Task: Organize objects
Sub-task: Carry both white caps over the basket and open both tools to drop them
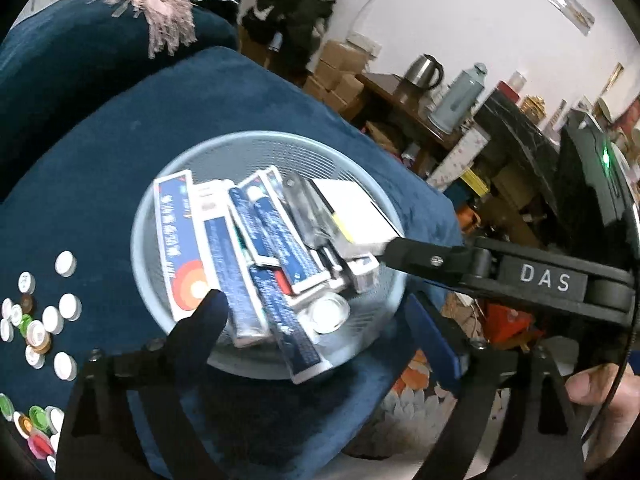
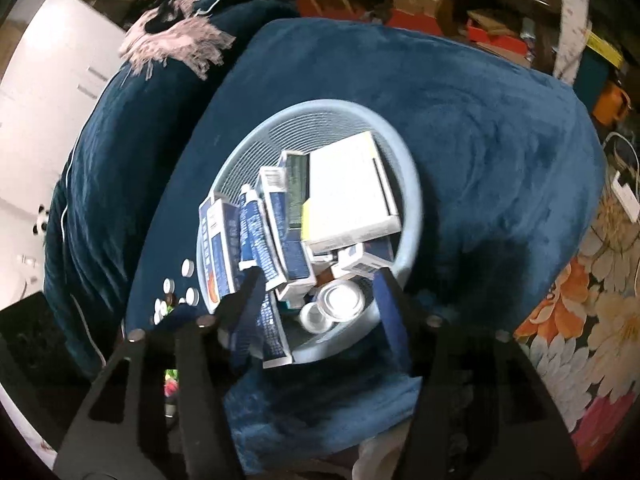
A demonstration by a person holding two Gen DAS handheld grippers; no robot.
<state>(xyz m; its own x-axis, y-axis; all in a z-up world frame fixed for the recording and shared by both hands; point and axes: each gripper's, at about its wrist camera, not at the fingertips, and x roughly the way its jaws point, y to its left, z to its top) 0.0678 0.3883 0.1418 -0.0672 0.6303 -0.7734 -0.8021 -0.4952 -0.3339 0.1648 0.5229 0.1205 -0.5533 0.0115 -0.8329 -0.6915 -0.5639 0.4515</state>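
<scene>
Both grippers — left gripper (image 1: 316, 316), right gripper (image 2: 320, 292) — released, empty above basket (image 1: 384, 196); next fetch loose caps (image 1: 66, 306), lifting clear of boxes (image 1: 240, 264).

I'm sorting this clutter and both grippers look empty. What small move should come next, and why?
Probably swing the left gripper toward the small white-lidded round containers loose on the dark blue velvet cover. The pale blue mesh basket already holds the boxes, and both grippers' jaws stand open with nothing between them.
</scene>
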